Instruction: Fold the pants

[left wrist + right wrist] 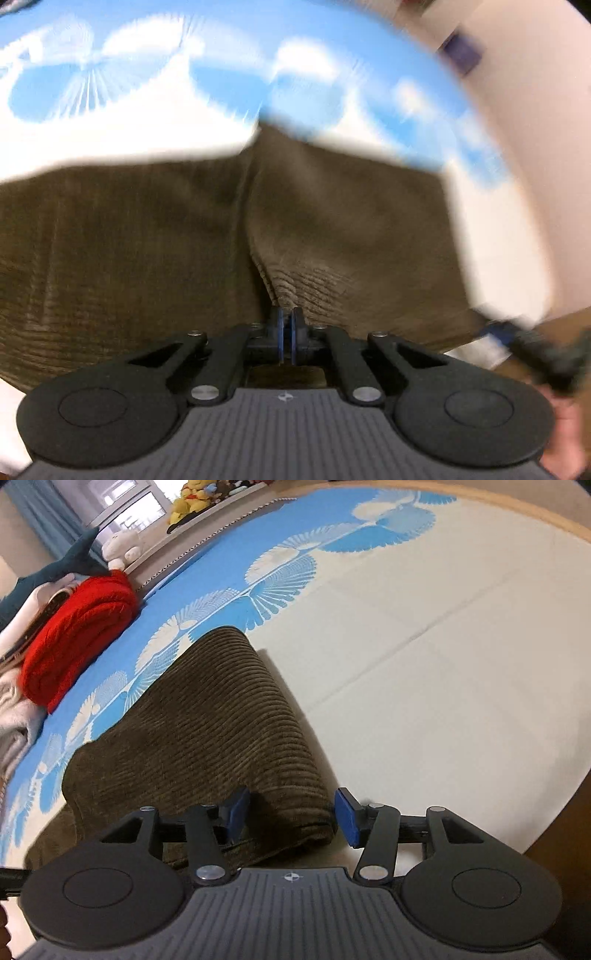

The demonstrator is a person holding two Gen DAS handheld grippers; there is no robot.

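Brown corduroy pants (207,738) lie on a bed with a blue and white sheet (424,664). In the left wrist view the pants (147,240) fill the middle, blurred by motion. My left gripper (287,332) is shut, pinching a fold of the corduroy at its fingertips. My right gripper (291,818) is open, its blue pads on either side of the folded pants end, which lies between them. The other gripper shows blurred at the right edge of the left wrist view (535,347).
A red knitted garment (77,635) lies on a pile of folded clothes at the left of the bed. Plush toys (122,546) sit along the far side. The bed's wooden edge (517,513) curves at the right.
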